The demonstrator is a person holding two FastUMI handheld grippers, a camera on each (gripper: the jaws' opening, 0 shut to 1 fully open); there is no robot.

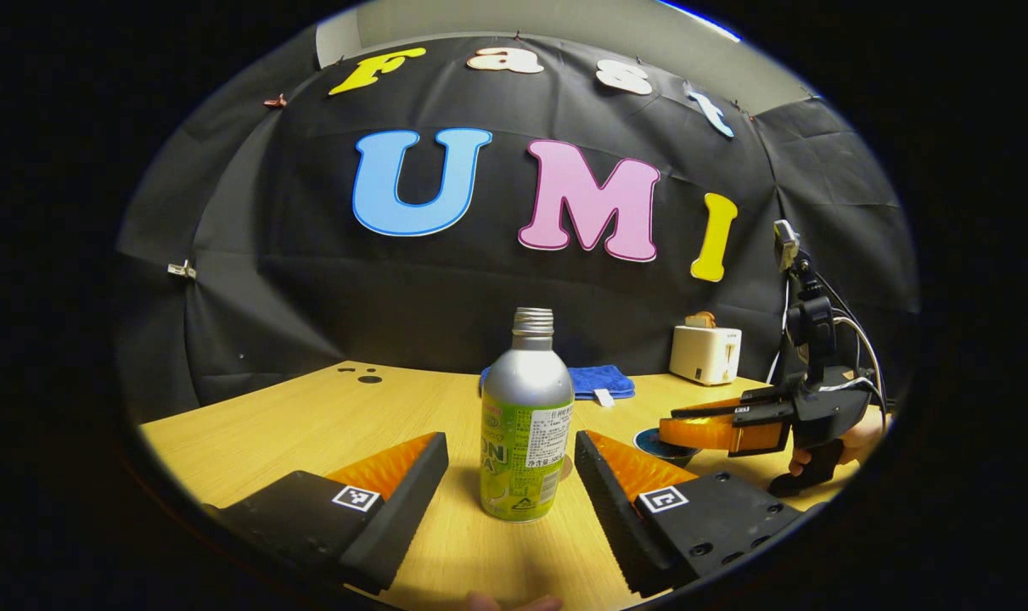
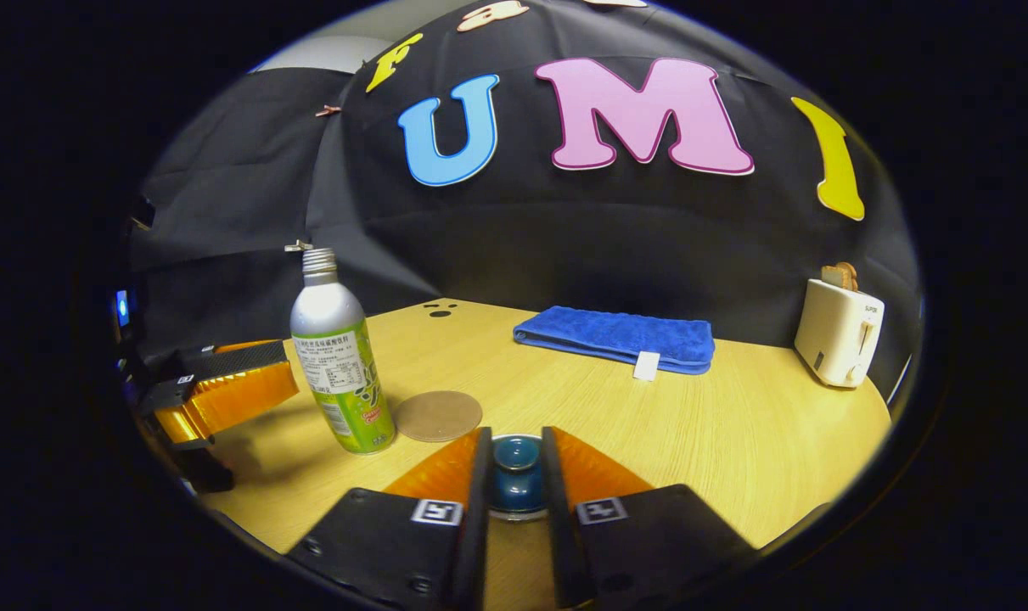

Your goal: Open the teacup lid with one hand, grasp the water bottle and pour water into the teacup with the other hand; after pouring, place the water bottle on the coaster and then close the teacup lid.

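A silver bottle (image 1: 526,424) with a green label and a bare threaded neck stands upright on the table. My left gripper (image 1: 509,445) is open, one finger on each side of the bottle, apart from it. The right gripper view has the bottle (image 2: 339,365) at the left, the left gripper (image 2: 284,373) beside it, and a round brown coaster (image 2: 438,415) just right of the bottle. My right gripper (image 2: 515,441) is shut on the knob of the blue teacup lid (image 2: 516,458). In the left gripper view, the right gripper (image 1: 675,424) hovers over the dark teacup (image 1: 662,448).
A folded blue towel (image 2: 615,338) lies at the back of the wooden table (image 2: 734,441). A white toaster (image 2: 838,331) with bread in it stands at the back right. A hand (image 1: 853,441) holds the right gripper at the table's right edge.
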